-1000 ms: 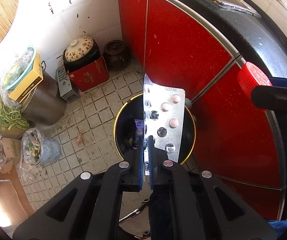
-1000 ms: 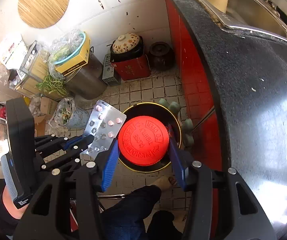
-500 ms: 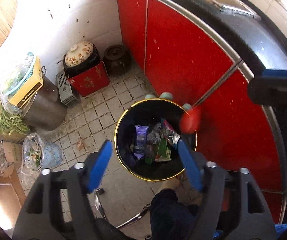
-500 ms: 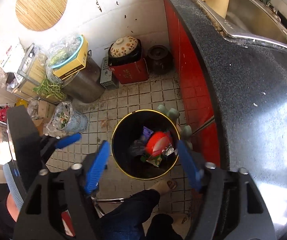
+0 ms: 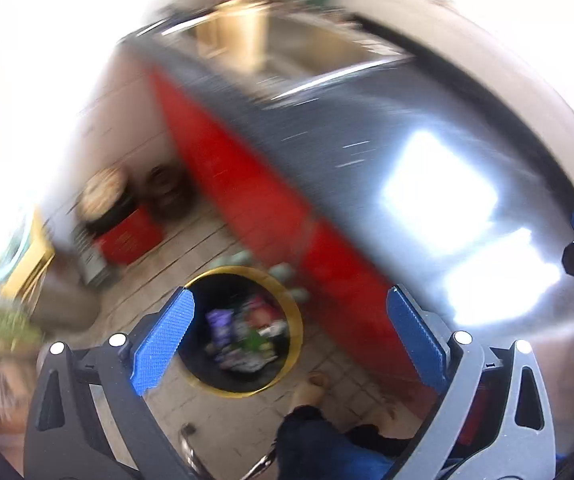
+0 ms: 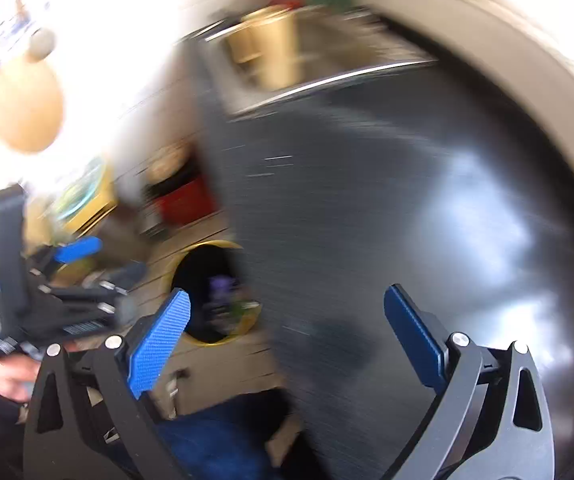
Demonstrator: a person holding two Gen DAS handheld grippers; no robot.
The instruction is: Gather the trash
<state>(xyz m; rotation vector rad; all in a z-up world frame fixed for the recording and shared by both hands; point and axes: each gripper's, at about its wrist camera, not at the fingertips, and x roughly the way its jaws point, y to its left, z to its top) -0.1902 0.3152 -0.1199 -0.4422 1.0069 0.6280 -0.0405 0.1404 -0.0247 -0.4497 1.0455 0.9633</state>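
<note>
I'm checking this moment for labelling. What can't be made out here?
- Left wrist view: items in the trash bin smear into coloured blobs from motion blur.
- Right wrist view: the countertop edge hides part of the bin.
- Both views: floor clutter is too blurred to identify.

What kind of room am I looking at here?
Most likely a home kitchen: a steel sink is set into a dark countertop above red cabinet doors, and a trash bin stands on the tiled floor.

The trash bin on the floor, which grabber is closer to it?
Left. The left gripper hangs open almost right above the trash bin. The right gripper is open too, but off to the side over the dark counter.
</note>
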